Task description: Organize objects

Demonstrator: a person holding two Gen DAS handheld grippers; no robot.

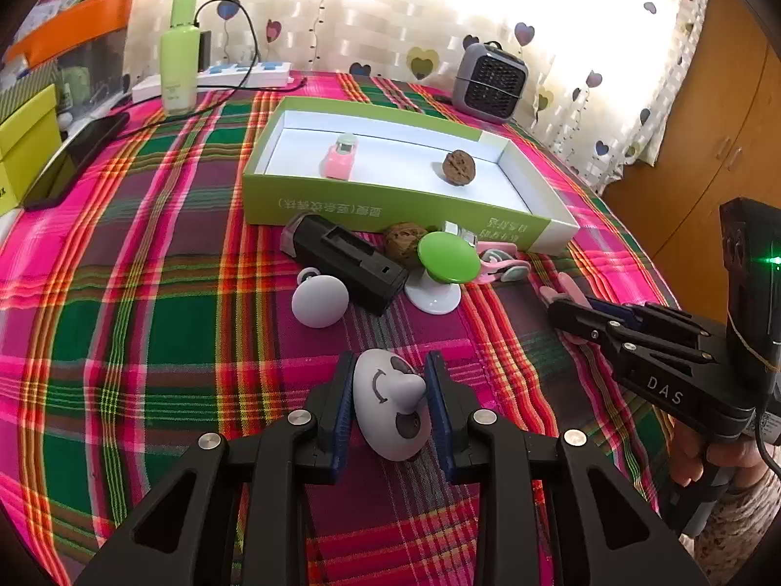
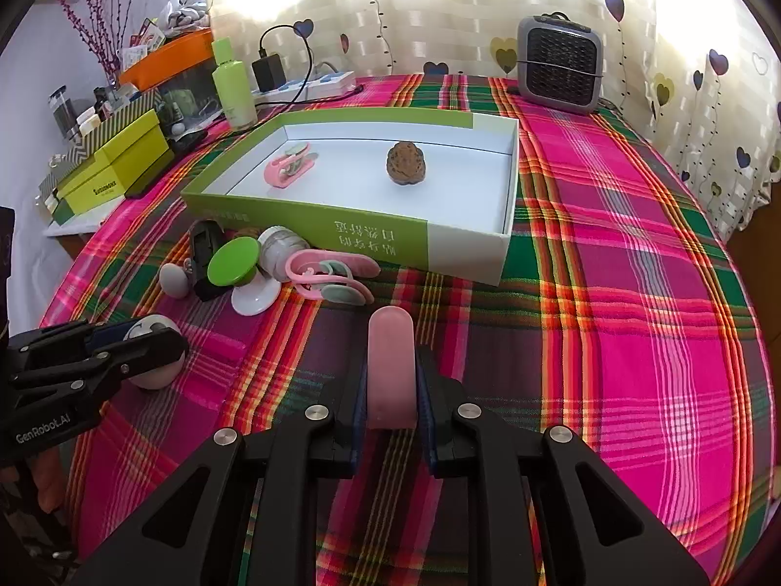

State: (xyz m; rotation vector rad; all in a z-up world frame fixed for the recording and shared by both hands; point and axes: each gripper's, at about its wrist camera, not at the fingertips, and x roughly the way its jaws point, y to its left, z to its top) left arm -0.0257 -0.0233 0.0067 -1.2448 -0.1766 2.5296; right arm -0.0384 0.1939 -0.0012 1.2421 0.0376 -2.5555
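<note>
My left gripper is shut on a white egg-shaped toy with a face, just above the plaid cloth; it also shows in the right wrist view. My right gripper is shut on a pink flat stick; it shows in the left wrist view. The green and white box holds a pink clip and a walnut.
In front of the box lie a black case, a white ball, a second walnut, a green-topped stand and pink clips. A grey heater, a green bottle, a power strip and yellow boxes stand around the table edge.
</note>
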